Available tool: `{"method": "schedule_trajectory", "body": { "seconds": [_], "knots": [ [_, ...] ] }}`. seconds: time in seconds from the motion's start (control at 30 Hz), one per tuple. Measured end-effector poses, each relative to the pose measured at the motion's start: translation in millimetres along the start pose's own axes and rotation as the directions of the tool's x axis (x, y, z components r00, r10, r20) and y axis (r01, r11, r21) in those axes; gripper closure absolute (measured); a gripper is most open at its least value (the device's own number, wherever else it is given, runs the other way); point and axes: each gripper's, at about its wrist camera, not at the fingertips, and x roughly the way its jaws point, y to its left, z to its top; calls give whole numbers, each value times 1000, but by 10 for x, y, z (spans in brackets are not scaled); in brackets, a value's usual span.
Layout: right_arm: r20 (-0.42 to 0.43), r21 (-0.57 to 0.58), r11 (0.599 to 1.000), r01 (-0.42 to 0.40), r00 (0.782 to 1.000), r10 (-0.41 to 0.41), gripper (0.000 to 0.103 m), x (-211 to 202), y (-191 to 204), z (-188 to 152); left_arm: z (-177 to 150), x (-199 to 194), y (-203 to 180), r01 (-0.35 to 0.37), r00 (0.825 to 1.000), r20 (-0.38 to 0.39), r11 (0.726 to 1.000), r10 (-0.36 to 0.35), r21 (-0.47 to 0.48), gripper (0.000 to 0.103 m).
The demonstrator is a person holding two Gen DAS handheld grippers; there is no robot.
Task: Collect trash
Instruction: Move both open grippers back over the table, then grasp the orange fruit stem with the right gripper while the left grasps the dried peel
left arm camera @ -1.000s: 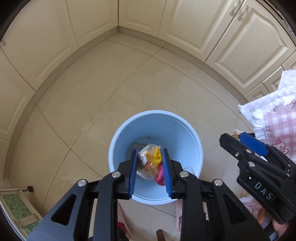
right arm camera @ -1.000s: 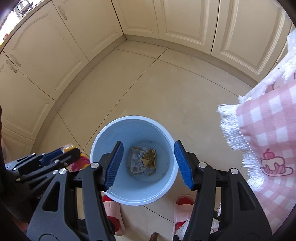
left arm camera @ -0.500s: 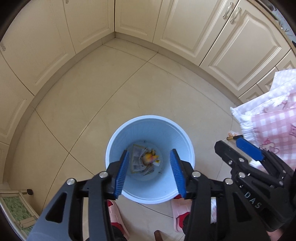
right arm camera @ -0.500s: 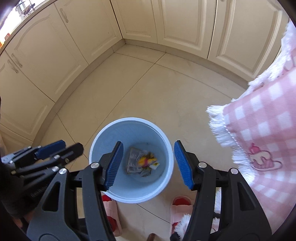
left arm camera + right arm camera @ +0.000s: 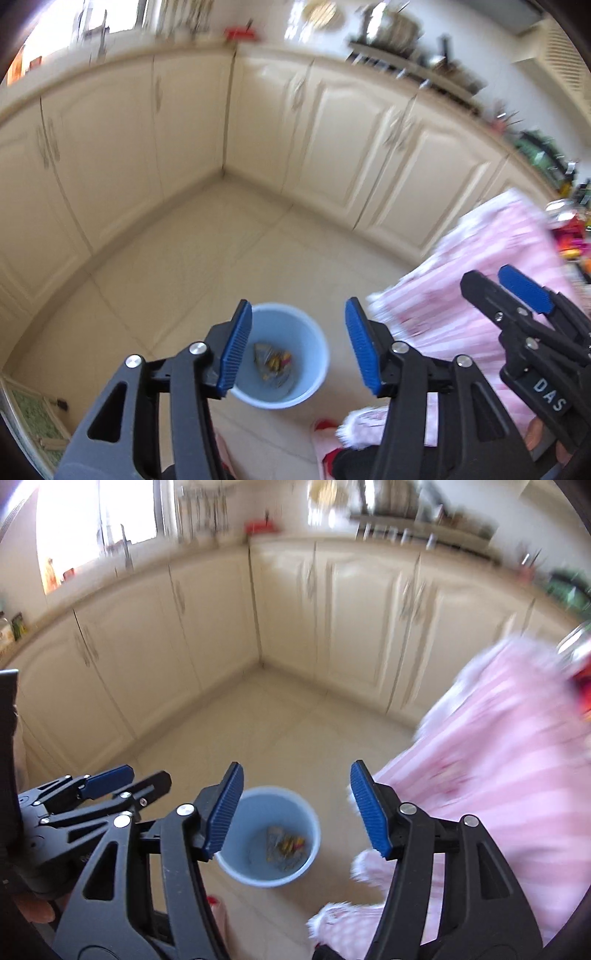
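Both sets of tongs spread wide, empty: left gripper [image 5: 298, 345], right gripper [image 5: 296, 810]. Wrappers [image 5: 272, 363] down in blue bin [image 5: 317, 369], directly below-ahead. Any remaining trash presumably rightward on pink-checked tablecloth [image 5: 509, 746], nearer right gripper.

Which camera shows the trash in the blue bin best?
The right wrist view: the wrappers lie unobstructed inside the blue bin. In the left wrist view they are also visible, but a finger of the left hand-held gripper overlaps the bin.

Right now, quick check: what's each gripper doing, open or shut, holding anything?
Left gripper: open, holding nothing.
Right gripper: open, holding nothing.
The wrappers lie in the blue bin below.
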Motion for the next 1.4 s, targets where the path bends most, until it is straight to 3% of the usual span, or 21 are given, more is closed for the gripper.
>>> {"method": "schedule_trajectory", "body": {
  "seconds": [0.17, 0.33, 0.53, 0.73, 0.9, 0.93, 1.0, 1.1, 1.4],
  "knots": [
    [148, 31, 993, 112, 982, -116, 39, -968, -305, 25, 42, -694, -653, 108, 987, 111, 991, -117, 85, 43],
    [236, 94, 959, 268, 930, -283, 36, -1740, -854, -236, -115, -1049, -1541, 239, 959, 90, 937, -269, 255, 42],
    [154, 213, 890, 404, 885, -439, 36, -2084, -1676, -588, -332, -966, -2525, 350, 930, -39, 845, -367, 405, 42],
    [82, 314, 847, 429, 876, -475, 35, -2181, -2263, -849, -622, -684, -3082, 378, 925, -160, 786, -345, 489, 42],
    [52, 331, 848, 413, 890, -454, 35, -2089, -2364, -885, -686, -498, -3352, 376, 927, -216, 781, -308, 499, 45],
    [50, 335, 851, 404, 895, -444, 35, -2070, -2385, -879, -682, -485, -3355, 372, 928, -219, 780, -302, 503, 50],
    [43, 348, 857, 382, 906, -421, 35, -2035, -2446, -882, -648, -433, -3407, 348, 937, -214, 779, -275, 522, 71],
    [41, 348, 860, 374, 910, -413, 35, -1973, -2475, -831, -580, -402, -3406, 360, 932, -224, 776, -284, 518, 71],
    [73, 304, 883, 358, 915, -396, 35, -1689, -2457, -424, -345, -699, -3067, 366, 929, -118, 819, -351, 442, 71]
  ]
}}
